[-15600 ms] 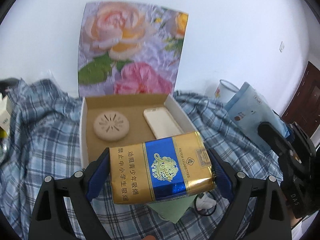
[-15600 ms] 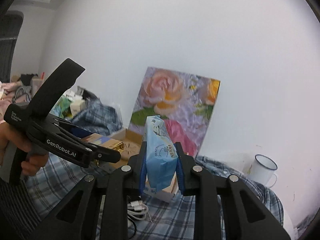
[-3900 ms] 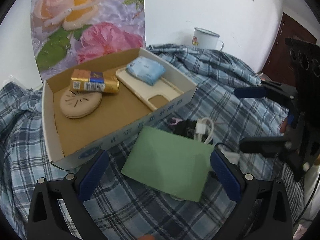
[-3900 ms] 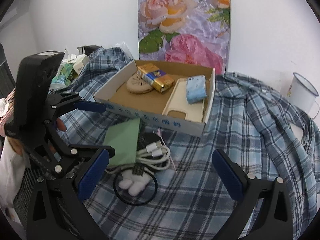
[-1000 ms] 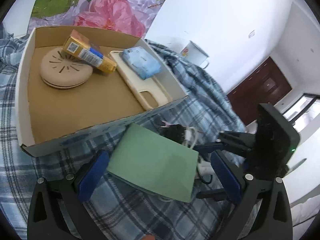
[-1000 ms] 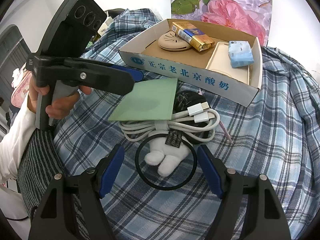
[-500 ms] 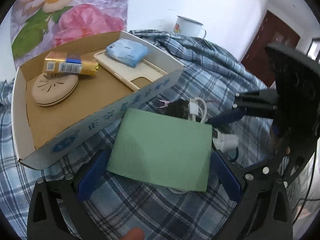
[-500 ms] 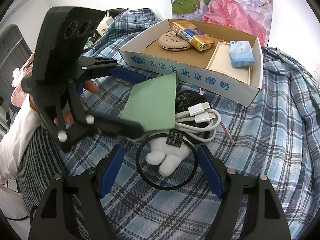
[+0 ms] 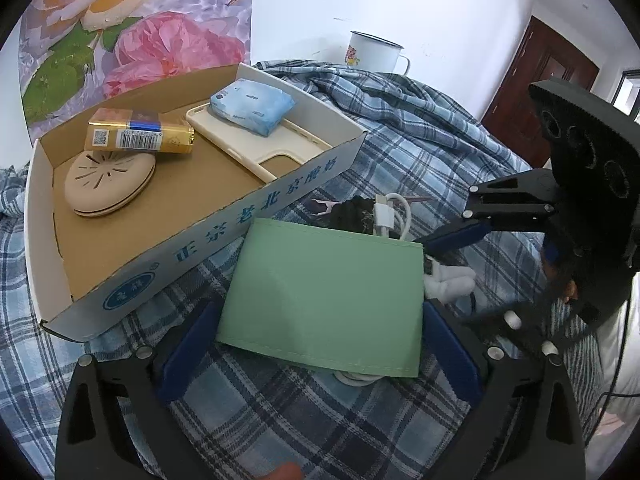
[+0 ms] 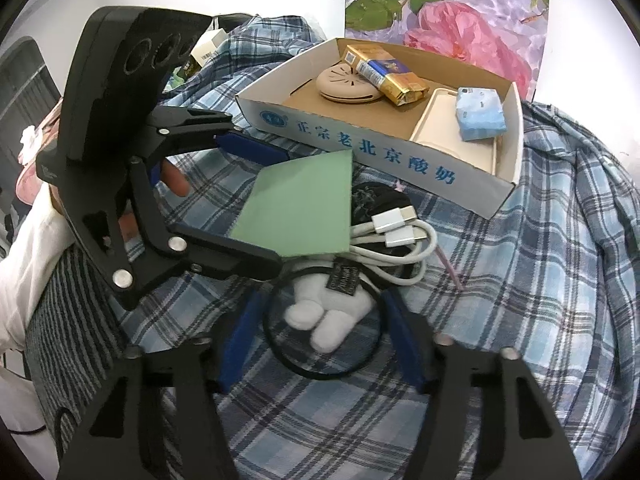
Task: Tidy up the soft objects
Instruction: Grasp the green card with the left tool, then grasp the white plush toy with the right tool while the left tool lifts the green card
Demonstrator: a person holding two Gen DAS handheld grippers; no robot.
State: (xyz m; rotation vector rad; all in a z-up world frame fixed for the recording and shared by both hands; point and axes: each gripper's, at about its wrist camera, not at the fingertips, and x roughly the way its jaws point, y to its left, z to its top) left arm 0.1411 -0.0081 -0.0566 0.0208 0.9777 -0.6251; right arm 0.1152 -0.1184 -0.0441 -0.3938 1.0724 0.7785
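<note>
White plush toy (image 10: 332, 316) on a black ring lies on the blue plaid cloth (image 10: 540, 280), between the right gripper's (image 10: 320, 344) closing jaws, not yet pressed.

Beside it, the left gripper (image 9: 320, 320) straddles a flat green fabric pouch (image 9: 324, 292); its blue pads seem to meet the pouch's edges, though whether they grip is unclear. The pouch overlaps a coiled white cable (image 10: 396, 240). Behind sits a cardboard box (image 9: 224, 224) holding a gold cigarette pack (image 9: 140, 136), blue tissue packet (image 9: 252, 106), cream phone case (image 9: 280, 148) and round beige disc (image 9: 108, 184).

Bright, even daylight, soft shadows, strong fisheye bending and dark vignette at the edges.
</note>
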